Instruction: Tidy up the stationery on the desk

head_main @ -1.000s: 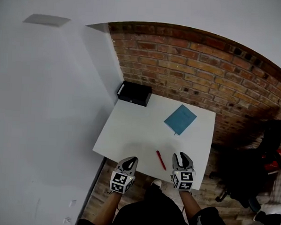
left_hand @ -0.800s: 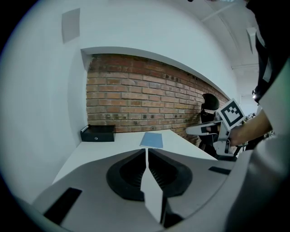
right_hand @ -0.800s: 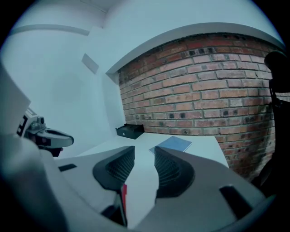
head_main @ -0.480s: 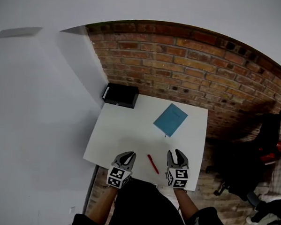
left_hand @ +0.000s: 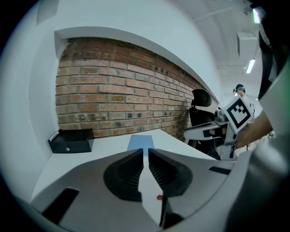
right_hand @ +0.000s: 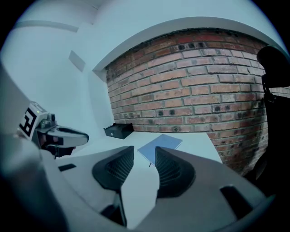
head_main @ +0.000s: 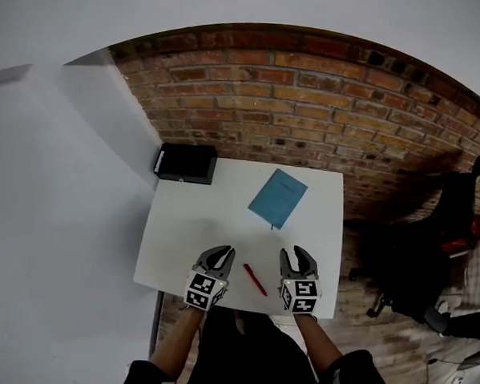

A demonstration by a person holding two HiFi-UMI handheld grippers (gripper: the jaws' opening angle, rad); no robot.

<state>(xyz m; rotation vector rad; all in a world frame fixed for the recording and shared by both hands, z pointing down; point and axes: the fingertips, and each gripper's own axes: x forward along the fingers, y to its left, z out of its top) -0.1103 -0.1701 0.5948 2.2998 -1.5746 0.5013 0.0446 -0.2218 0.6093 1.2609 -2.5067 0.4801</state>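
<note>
Box (head_main: pixel 185 163), black, sits at the far left corner of the white table (head_main: pixel 182 224). Left tongs (head_main: pixel 221 252) are squeezed shut and hold nothing. Red pen (head_main: pixel 255 279) lies flat between both tongs near the front edge, slanted, far end left, near end right. Blue notebook (head_main: pixel 277 198) lies further back. Right tongs (head_main: pixel 295 254) have just been opening, with nothing inside

Even bright indoor light; ceiling strip lamp (left_hand: pixel 250 65) seen glowing in left gripper view. Faint soft shadows cast on desk (head_main: pixel 182 224). Strong fisheye bending, brick wall (head_main: pixel 309 94) curved; corners vignetted black. Right gripper view tinted blue. Near foreground blurred.
</note>
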